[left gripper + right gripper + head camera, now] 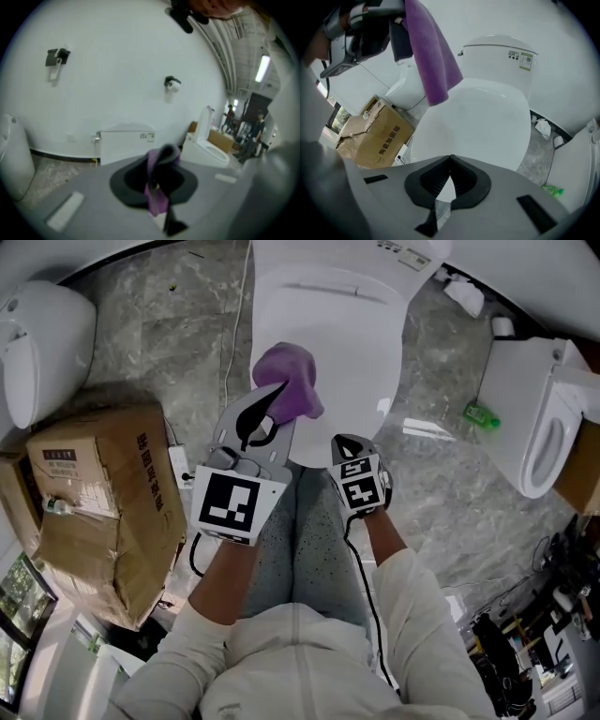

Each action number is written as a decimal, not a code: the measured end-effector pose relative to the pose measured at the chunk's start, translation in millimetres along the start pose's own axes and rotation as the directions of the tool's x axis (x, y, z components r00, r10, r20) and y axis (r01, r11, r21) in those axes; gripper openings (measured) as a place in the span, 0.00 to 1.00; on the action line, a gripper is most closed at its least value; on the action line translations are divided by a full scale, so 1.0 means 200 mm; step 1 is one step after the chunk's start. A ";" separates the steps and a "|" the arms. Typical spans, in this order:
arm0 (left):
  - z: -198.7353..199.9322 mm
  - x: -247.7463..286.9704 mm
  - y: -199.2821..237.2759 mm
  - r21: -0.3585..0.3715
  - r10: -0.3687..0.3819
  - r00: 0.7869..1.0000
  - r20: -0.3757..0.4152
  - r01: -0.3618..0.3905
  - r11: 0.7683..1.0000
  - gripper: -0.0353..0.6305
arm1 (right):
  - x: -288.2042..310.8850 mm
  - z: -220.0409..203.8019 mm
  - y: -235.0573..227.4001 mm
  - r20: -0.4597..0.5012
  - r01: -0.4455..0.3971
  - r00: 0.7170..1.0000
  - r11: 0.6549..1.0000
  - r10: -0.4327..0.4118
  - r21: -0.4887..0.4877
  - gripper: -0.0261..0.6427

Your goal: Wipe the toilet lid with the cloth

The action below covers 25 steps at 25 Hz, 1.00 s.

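The white toilet lid [328,329] lies closed at the top centre of the head view. My left gripper [272,397] is shut on a purple cloth [289,381] and holds it above the lid's near left part. In the left gripper view the cloth [157,197] is pinched between the jaws. In the right gripper view the cloth [431,61] hangs down from the left gripper over the lid [483,122]. My right gripper [347,442] is shut and holds nothing; it sits just right of the left one, above the lid's near edge.
A cardboard box [103,502] stands on the floor at the left. Another toilet [42,343] is at the far left and one more [548,427] at the right. A green bottle [480,415] and crumpled paper [464,292] lie on the grey marble floor.
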State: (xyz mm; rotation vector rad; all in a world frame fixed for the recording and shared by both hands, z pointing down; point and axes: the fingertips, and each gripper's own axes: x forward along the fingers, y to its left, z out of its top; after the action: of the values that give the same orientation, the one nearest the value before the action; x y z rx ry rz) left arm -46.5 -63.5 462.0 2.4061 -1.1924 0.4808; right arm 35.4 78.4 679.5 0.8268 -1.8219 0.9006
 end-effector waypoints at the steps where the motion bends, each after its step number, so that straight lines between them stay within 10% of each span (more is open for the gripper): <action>1: 0.01 0.02 0.01 0.002 -0.001 1.000 -0.001 0.001 1.000 0.08 | -0.02 0.05 -0.02 0.023 0.009 1.000 1.000 -0.009 0.000 0.06; 25: -0.24 0.59 0.36 0.046 0.066 0.985 -0.160 -0.059 0.997 0.08 | -0.46 0.84 -0.32 0.466 0.143 0.872 0.988 -0.153 0.057 0.06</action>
State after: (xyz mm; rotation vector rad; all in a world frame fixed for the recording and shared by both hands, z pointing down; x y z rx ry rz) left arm -42.3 -157.5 574.3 2.3185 -1.2005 0.7113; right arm 49.1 -80.7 556.9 1.2657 -2.1252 0.6546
